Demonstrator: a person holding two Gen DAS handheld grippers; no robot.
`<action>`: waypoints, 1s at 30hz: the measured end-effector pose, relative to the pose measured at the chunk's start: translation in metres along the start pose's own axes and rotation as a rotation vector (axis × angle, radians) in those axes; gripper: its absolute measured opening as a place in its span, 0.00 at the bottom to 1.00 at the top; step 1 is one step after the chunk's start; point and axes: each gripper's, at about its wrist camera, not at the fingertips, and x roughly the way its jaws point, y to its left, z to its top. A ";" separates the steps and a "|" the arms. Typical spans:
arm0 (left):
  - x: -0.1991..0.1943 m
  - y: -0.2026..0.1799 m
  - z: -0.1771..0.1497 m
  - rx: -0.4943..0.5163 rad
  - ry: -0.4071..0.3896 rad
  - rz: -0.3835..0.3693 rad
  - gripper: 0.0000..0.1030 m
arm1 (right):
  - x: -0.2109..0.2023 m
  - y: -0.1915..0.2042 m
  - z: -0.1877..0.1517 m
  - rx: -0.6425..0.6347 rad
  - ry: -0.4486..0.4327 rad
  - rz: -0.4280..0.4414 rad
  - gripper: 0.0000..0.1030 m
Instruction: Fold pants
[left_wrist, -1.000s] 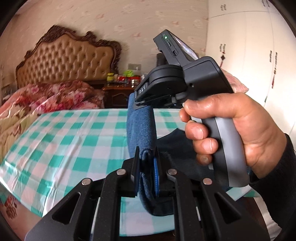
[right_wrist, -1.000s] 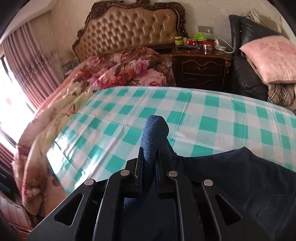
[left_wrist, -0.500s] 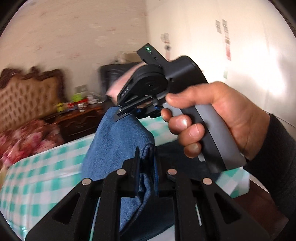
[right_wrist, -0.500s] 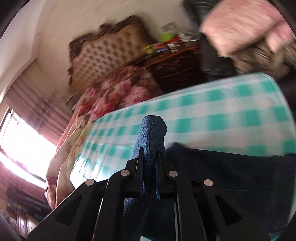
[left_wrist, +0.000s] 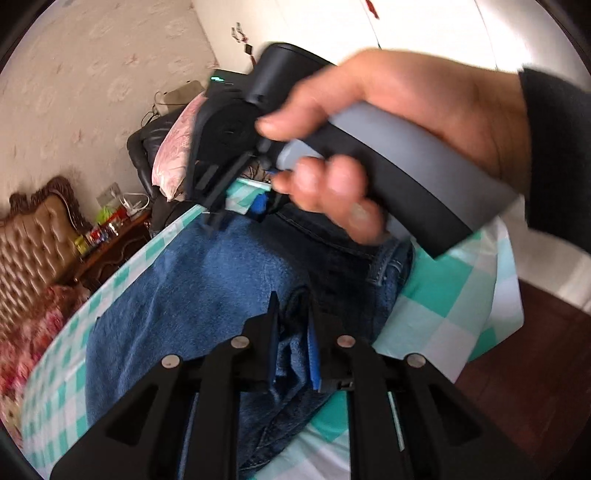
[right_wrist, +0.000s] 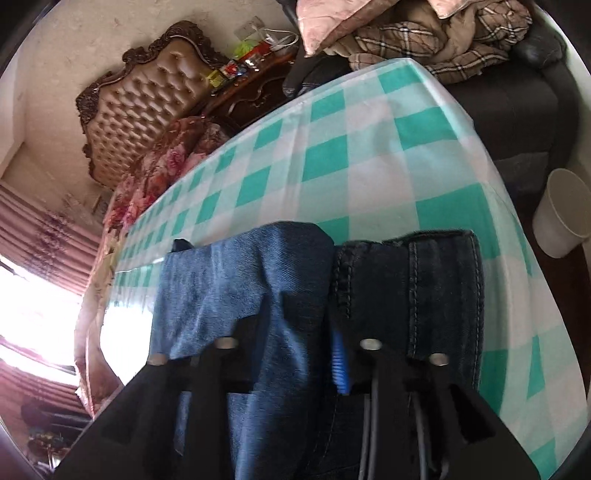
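Denim fills the lower centre of both views: pants (left_wrist: 207, 295) doubled over on the checked tablecloth (right_wrist: 369, 140). My left claw (left_wrist: 291, 343) pinches the folded edge to steady it, while my right claw (right_wrist: 301, 332) is opening, denim between its fingers.

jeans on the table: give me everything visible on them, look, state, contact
The jeans are blue denim, folded over on the checked tablecloth: a lighter faded leg layer lies beside the darker waistband with stitched seams. The left gripper pinches a bunched fold at the near edge. The right gripper is opening, fabric between its fingers. The layers lie nearly flat, slightly rumpled.
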 end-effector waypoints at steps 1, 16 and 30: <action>0.002 -0.002 0.000 0.012 0.007 0.004 0.14 | 0.003 0.003 0.002 -0.022 0.005 -0.015 0.36; 0.001 -0.052 0.040 0.166 -0.041 0.077 0.12 | -0.050 -0.022 0.004 -0.095 -0.071 -0.085 0.10; -0.036 0.072 0.049 -0.275 -0.122 -0.221 0.42 | -0.110 -0.012 -0.049 -0.073 -0.371 -0.483 0.32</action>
